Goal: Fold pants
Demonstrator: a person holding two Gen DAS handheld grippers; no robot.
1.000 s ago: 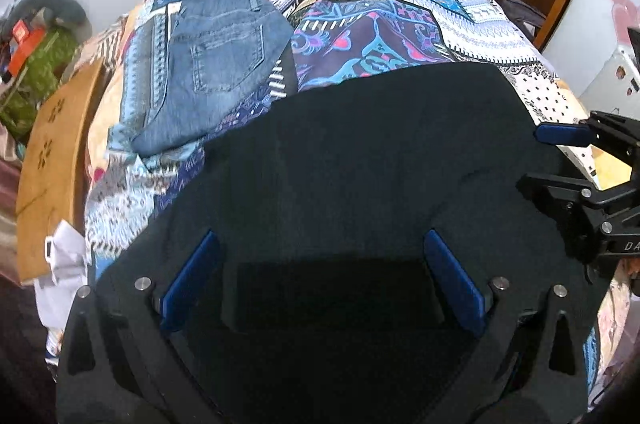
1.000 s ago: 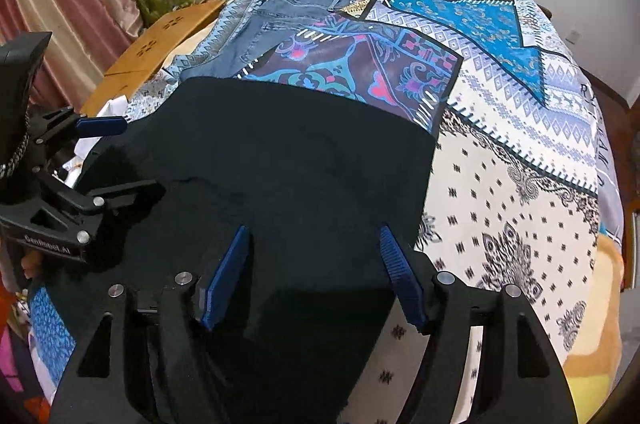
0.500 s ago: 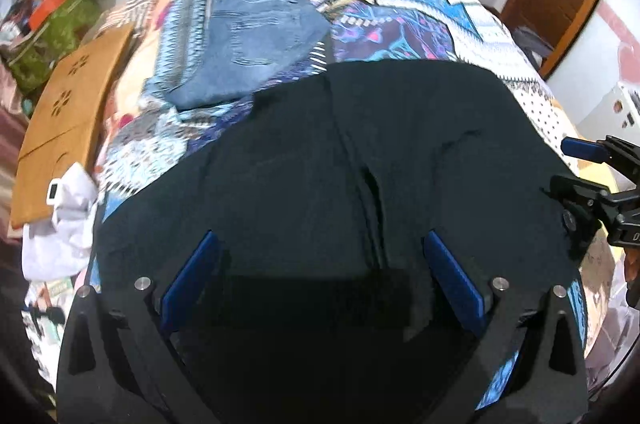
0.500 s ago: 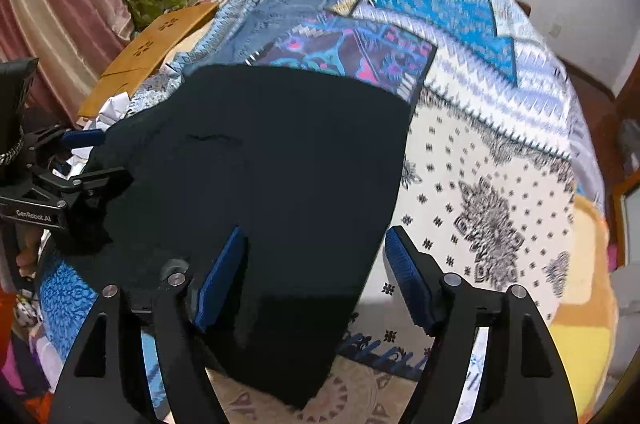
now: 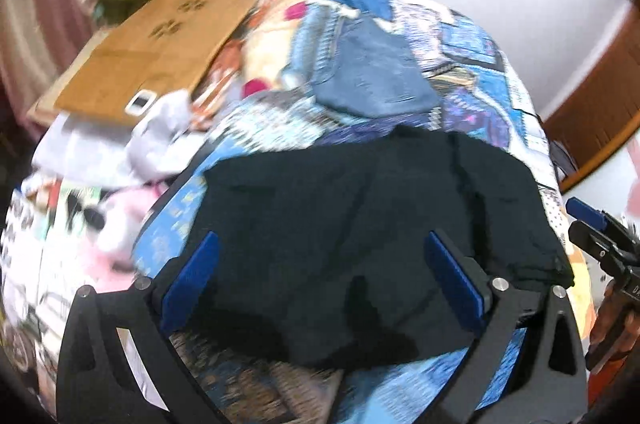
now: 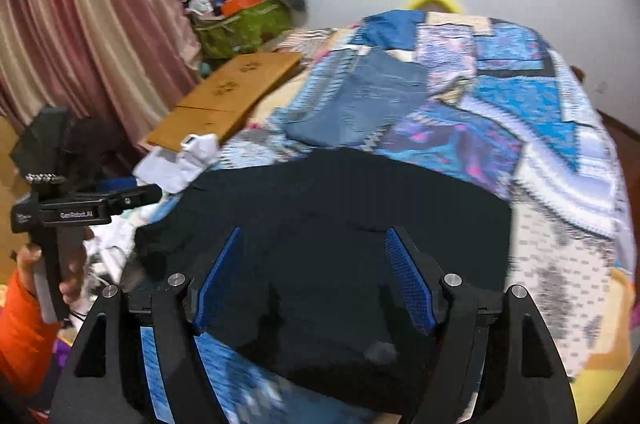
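Here we are over the bed (image 6: 568, 208), and the black pants (image 6: 340, 224) lie folded flat on the patterned bedspread at the near edge. The right claw (image 6: 314, 278) hangs above them with its blue pads spread apart; its jaws have just been opening, and nothing is pinched between them, only dark cloth lying below. The left claw (image 5: 320, 288) is spread wide too, empty, hovering over the same black pants (image 5: 360, 224). Off at the left of the right-wrist view, a hand (image 6: 72, 264) in an orange sleeve holds the left tool by its grip. Farther up the bed, folded blue jeans (image 5: 376, 76) lie beyond the black pair. A wooden board (image 6: 228, 96) rests at the far left.
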